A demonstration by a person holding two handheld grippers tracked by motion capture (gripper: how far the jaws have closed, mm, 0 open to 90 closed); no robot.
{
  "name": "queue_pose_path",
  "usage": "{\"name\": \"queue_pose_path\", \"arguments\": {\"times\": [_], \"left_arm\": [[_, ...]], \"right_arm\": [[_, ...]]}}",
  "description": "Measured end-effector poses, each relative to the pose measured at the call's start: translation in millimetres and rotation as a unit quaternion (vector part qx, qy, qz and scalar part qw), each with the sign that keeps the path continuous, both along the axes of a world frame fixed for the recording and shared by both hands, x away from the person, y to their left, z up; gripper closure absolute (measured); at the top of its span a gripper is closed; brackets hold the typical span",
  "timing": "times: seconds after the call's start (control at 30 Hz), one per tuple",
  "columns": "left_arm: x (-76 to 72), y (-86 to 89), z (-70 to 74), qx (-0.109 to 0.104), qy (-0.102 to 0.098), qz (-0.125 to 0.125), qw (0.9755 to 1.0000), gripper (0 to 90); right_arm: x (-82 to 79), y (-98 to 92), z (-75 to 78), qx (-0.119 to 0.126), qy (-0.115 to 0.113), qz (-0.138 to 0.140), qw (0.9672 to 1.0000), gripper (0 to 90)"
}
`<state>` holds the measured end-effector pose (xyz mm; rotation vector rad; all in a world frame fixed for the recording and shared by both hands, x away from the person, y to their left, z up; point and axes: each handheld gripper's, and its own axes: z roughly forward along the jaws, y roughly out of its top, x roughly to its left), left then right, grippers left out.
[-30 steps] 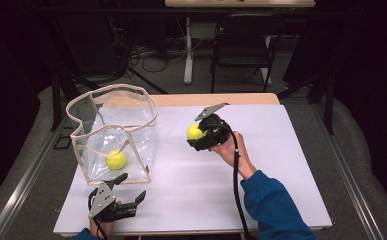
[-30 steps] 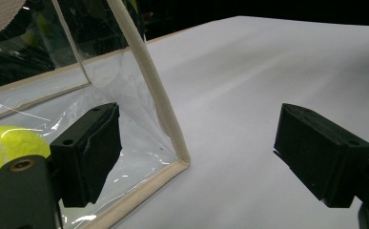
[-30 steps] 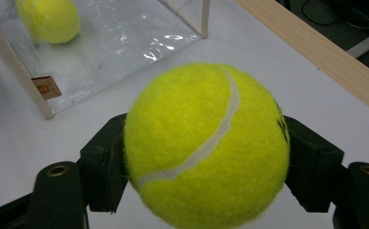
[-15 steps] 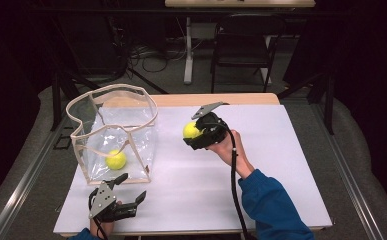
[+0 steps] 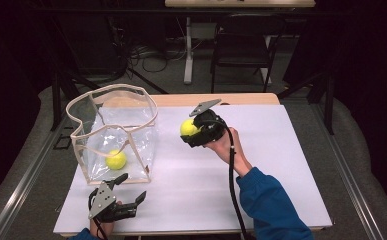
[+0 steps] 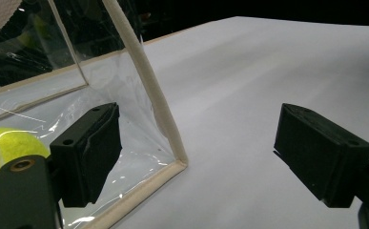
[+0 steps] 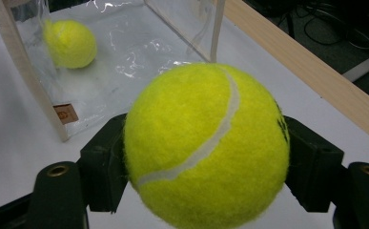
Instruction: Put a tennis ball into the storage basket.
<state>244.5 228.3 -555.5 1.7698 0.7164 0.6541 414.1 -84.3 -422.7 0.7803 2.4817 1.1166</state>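
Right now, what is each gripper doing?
Left gripper: open, holding nothing.
Right gripper: closed on a tennis ball.

We see a fuzzy felt tennis ball point(image 7: 206, 148), a glossy clear plastic bag point(image 5: 112, 135) (cloth-trimmed edges), and a matt white surface point(image 5: 281, 165) edged in wood.

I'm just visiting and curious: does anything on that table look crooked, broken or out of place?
Only the clear bag: its cream rim is crumpled and wavy rather than square. Otherwise nothing stands out; one tennis ball lies inside it, another is held by the right gripper.
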Motion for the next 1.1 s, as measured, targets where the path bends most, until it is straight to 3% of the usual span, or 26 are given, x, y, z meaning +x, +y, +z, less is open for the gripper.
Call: {"name": "queue_pose_path", "arguments": {"times": [1.1], "left_arm": [[-0.2, -0.4, -0.4, 0.001, 0.001, -0.002, 1.0, 16.0]], "right_arm": [[5.1, 3.0, 20.1, 0.024, -0.016, -0.003, 0.9996, 26.8]]}}
